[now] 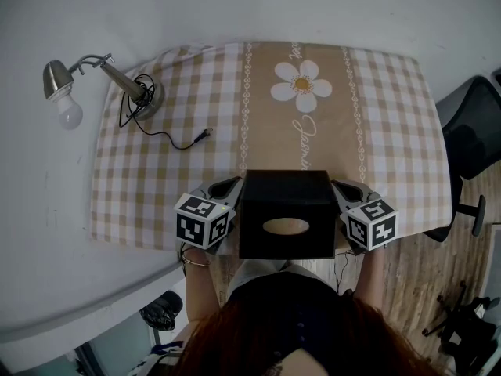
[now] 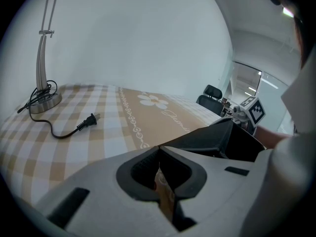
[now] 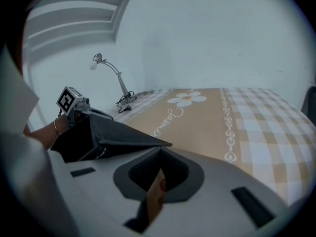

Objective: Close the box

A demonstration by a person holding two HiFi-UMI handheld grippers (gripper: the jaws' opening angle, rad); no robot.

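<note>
You've got the box (image 1: 286, 210) at the near edge of the table (image 1: 141, 186), right in front of you, w/ one gripper each side. Left gripper (image 1: 232, 186) and right gripper (image 1: 339, 186) both have jaws pinched together, nothing gripped; only table shows thru the slit. Prob deliberate: closed tips work as blunt pushers, not clamps. Each sits just beside a side flap, left flap (image 2: 202, 137) and right flap (image 3: 123, 135), both angled up & out, w/ the box interior open between. The symmetric stance should let you fold both w/o the box sliding. Lamp (image 1: 63, 84) and plug (image 1: 202, 135) are well apart, no obstacle.
</note>
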